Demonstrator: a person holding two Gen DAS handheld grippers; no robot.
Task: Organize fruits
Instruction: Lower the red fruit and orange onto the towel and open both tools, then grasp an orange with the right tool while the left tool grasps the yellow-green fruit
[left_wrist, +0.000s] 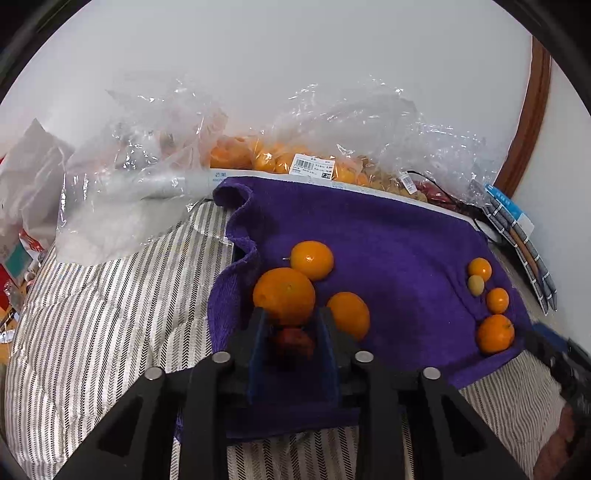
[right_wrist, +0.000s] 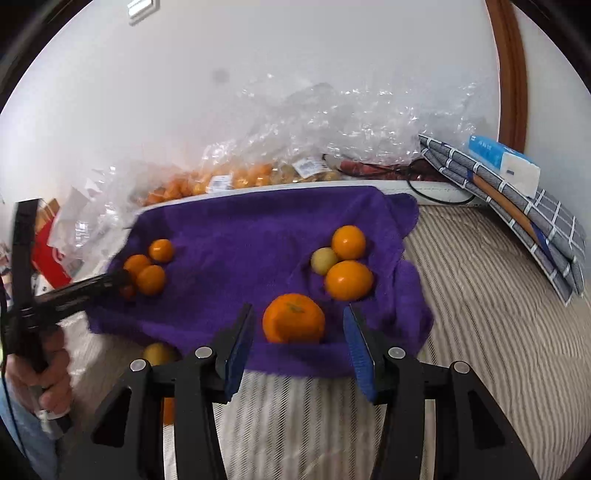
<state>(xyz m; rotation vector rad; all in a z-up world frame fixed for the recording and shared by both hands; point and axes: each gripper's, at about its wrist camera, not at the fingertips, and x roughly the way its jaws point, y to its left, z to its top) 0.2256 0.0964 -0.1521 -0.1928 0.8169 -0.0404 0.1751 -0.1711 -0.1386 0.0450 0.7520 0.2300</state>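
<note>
A purple towel lies on striped bedding and carries two groups of fruit. In the left wrist view my left gripper sits low at the left group of oranges. A small red fruit lies between its pads with thin gaps on both sides. The right wrist view shows that gripper from the side. My right gripper is open, and a tangerine rests on the towel between its fingertips, untouched. Behind it sit two oranges and a pale yellow fruit.
Clear plastic bags of oranges line the wall behind the towel. Folded checked cloth and a tissue pack lie at the right. A yellow fruit sits off the towel's near edge. A hand grips the left tool.
</note>
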